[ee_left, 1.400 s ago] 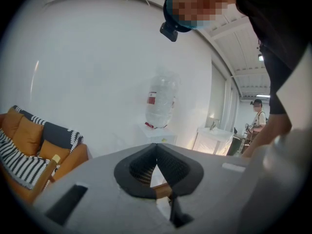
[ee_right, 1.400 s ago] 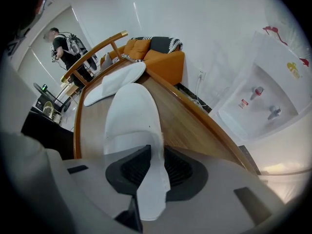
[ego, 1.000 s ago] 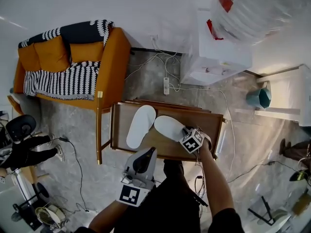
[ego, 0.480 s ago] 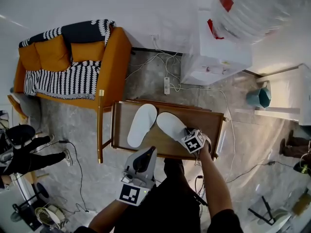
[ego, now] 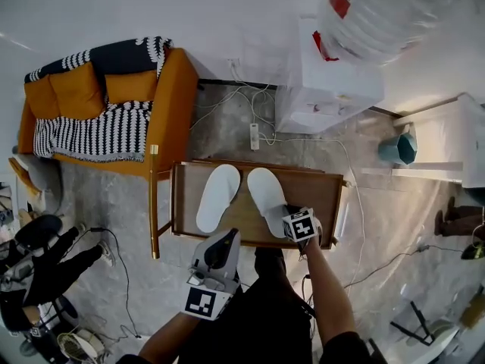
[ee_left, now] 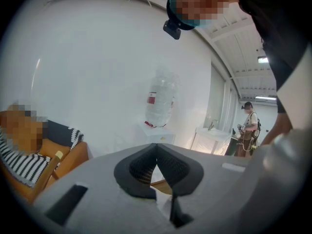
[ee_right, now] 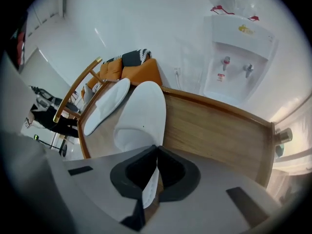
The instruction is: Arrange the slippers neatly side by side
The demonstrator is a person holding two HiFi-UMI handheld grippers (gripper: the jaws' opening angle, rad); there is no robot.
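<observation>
Two white slippers lie on a low wooden table. The left slipper and the right slipper rest side by side, toes away from me. My right gripper points steeply down at the right slipper's heel. In the right gripper view its jaws have just been closing and now pinch the thin white heel edge of the right slipper; the left slipper lies beyond. My left gripper hangs near my body, off the table, shut and empty; in its own view the left gripper faces the room.
An orange sofa with a striped blanket stands at the left, close to the table's left end. A white water dispenser stands behind, with a power strip and cables on the floor. A teal bin is at the right.
The right slipper has swung from a slant to parallel with the left slipper, with the right gripper at its heel. The left gripper has not moved.
</observation>
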